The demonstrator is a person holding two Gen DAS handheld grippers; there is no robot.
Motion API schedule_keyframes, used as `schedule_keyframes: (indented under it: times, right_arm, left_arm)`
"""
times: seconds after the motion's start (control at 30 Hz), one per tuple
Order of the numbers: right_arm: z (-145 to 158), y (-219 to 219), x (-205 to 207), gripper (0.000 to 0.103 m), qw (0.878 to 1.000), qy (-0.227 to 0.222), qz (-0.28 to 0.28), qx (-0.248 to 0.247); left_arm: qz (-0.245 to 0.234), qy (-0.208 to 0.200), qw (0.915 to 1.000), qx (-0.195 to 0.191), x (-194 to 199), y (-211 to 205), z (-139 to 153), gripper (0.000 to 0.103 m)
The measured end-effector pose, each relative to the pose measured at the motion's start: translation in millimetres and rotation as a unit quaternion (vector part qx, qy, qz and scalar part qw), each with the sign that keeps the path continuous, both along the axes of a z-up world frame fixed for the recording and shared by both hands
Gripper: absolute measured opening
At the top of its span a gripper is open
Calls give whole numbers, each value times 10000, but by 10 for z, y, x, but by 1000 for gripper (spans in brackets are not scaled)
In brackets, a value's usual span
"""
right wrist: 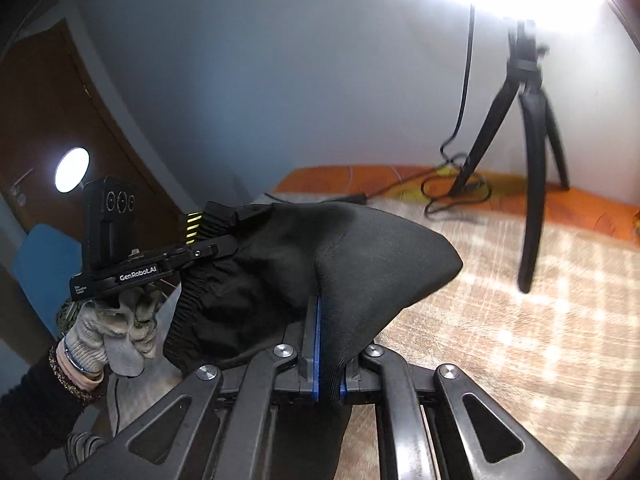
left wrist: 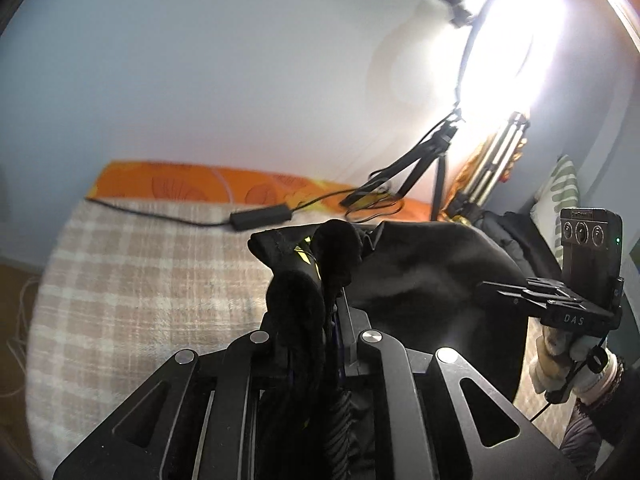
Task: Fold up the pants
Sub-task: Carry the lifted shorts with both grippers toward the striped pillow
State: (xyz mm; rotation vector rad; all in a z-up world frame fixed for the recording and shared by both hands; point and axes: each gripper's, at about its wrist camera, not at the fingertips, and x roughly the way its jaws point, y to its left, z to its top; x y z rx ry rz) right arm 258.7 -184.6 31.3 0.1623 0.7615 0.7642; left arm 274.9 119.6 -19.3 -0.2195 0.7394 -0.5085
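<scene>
Left wrist view: the left gripper has its 2 fingers pressed together on a bunched edge of the black pants, held up above the plaid blanket. To the right, the right gripper also bites the cloth, gripped by a gloved hand. A ring light glares at the far right (its tripod stands on the orange sheet).

Right wrist view: the right gripper pinches a fold of the pants between blue pads. The left gripper clamps the elastic waistband at the left, over the blanket.
</scene>
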Motion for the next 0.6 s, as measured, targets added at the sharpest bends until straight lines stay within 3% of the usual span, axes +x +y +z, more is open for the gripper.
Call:
schedule_keyframes:
  times: [0.33,0.6]
  right_arm:
    - [643,-472,-535,3,9975,-680,-163,-89]
    - [1037,-1060,-908,3,9931,-1027,-537,-160]
  left_arm:
    - [-135,-534,9983,-202,-482,-275,554,11]
    - [-502,-914,9938,-384,-723,-800,975,11]
